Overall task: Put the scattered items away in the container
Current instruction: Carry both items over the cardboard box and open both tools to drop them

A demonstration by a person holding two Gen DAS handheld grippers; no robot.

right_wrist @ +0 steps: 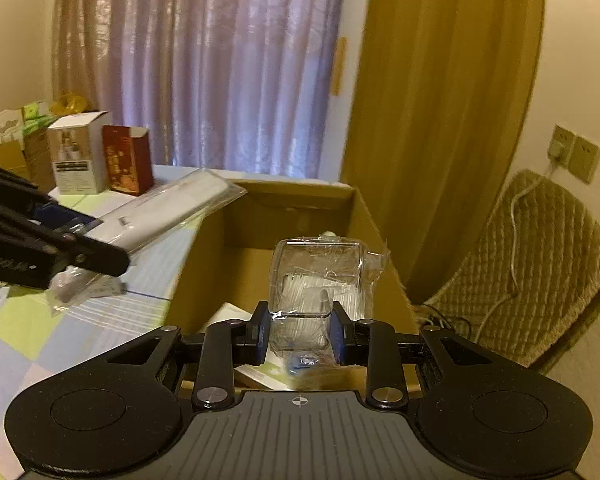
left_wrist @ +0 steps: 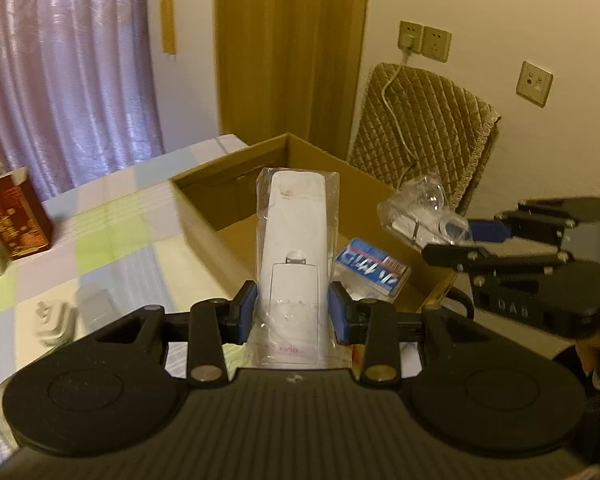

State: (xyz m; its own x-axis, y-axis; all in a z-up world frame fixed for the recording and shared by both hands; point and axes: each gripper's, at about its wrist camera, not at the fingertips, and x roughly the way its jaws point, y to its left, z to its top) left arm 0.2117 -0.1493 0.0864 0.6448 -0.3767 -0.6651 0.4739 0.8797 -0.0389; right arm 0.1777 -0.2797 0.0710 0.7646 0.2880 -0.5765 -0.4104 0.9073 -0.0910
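left gripper (left_wrist: 292, 312) clamped on bagged remote (left_wrist: 294, 256); right gripper (right_wrist: 300, 332) clamped on clear packet (right_wrist: 320, 276), both over box (right_wrist: 284, 196).

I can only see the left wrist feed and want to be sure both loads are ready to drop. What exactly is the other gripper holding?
Observer: The right gripper is shut on a clear hard plastic case wrapped in film, with white sticks inside.
Operator: Is that case over the box?
Observer: Yes, it hangs above the open brown cardboard box, inside its rim.
Operator: And how does my white remote look from there?
Observer: The white remote in its clear plastic bag is tilted, its far end reaching just over the box's left wall; the left gripper pinches its near end.
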